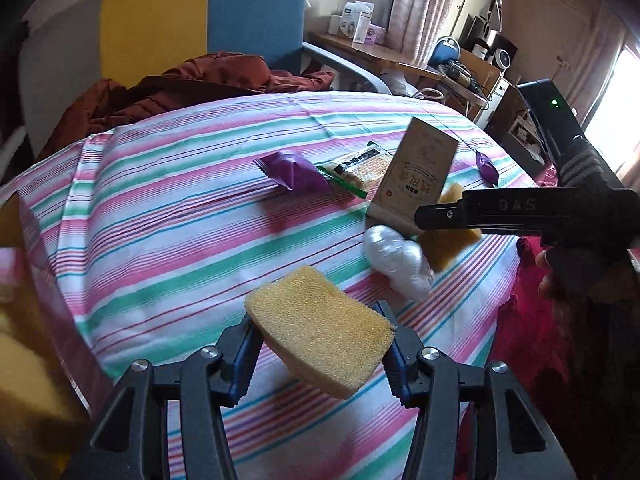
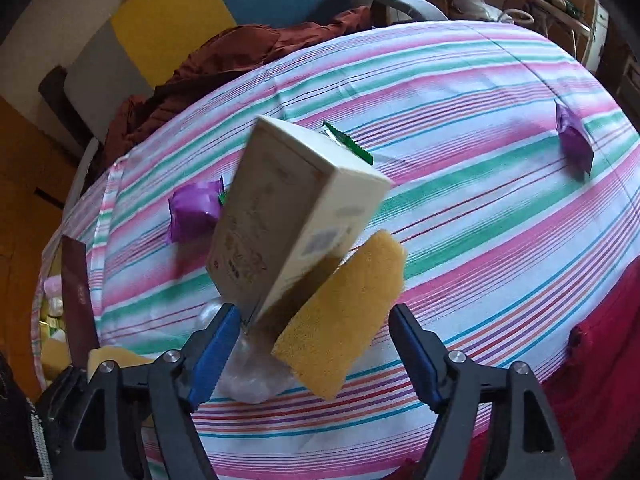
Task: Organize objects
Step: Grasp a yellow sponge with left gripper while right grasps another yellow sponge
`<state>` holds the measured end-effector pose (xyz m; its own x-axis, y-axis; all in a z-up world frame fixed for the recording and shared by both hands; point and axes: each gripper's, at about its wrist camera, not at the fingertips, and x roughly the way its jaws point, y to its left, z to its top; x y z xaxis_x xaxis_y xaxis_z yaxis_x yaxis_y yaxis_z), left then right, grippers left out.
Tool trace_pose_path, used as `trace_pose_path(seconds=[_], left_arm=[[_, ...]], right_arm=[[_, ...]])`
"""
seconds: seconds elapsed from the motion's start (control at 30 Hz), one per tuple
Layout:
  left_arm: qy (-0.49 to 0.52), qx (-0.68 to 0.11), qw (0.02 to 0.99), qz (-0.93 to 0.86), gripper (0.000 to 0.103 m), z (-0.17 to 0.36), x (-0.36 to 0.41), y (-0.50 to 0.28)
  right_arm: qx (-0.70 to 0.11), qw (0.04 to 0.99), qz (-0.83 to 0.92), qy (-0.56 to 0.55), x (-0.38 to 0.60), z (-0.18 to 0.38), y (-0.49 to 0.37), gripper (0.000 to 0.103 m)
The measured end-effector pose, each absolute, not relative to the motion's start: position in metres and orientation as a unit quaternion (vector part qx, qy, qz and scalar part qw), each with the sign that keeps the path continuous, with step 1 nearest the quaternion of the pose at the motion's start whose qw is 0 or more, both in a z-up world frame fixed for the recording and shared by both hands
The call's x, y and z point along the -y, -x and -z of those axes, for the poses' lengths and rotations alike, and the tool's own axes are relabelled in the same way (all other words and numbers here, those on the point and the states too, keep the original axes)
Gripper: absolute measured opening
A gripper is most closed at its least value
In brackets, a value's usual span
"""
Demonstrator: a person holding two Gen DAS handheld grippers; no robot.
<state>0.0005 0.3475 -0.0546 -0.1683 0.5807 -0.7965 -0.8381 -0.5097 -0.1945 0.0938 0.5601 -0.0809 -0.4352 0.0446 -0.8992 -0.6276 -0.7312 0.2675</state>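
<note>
Left gripper [image 1: 320, 344] clamps sponge [image 1: 320, 330]; right gripper [image 2: 312, 344] spread, second sponge [image 2: 344, 316] between.

Left gripper [image 1: 320, 344]: black plastic two-finger frame with angular linkage arms, round silver screw heads at the pivots, blue ridged pads inside the fingers [image 1: 244, 354]. Right gripper [image 2: 316, 350]: same build, black arms with triangular cut-outs, silver pivot screws, blue serrated pads on the fingers [image 2: 214, 354]. In the left wrist view the right gripper shows side-on as a black bar embossed "DAS" with one small screw, a black box with a green light behind it. Dark grey knit glove on the hand [image 1: 582, 168].
</note>
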Motion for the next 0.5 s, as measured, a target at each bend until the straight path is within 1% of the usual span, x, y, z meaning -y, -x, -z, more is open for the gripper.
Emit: trace_pose_path(seconds=[0.03,0.1,0.2,0.23,0.37,0.5], left_arm=[[0.437,-0.146,0.473,-0.751,0.054,0.053,-0.345,-0.002],[0.433,-0.146,0.474,-0.753,0.054,0.049,-0.341,-0.006],[0.426,-0.148,0.476,-0.755,0.054,0.043,-0.336,-0.013],[0.423,-0.147,0.477,-0.756,0.054,0.04,-0.334,-0.015],[0.415,-0.144,0.478,-0.761,0.054,0.03,-0.324,-0.021],[0.407,-0.139,0.476,-0.767,0.054,0.02,-0.31,-0.023]], right_arm=[[-0.294,0.211,-0.795,0.486,-0.559,0.079,-0.093,0.066],[-0.284,0.213,-0.797,0.488,-0.558,0.079,-0.093,0.051],[-0.273,0.221,-0.802,0.484,-0.557,0.075,-0.093,0.044],[-0.269,0.224,-0.805,0.48,-0.557,0.073,-0.094,0.042],[-0.246,0.214,-0.831,0.45,-0.548,0.058,-0.097,0.042],[-0.175,0.201,-0.859,0.437,-0.519,0.037,-0.094,0.042]])
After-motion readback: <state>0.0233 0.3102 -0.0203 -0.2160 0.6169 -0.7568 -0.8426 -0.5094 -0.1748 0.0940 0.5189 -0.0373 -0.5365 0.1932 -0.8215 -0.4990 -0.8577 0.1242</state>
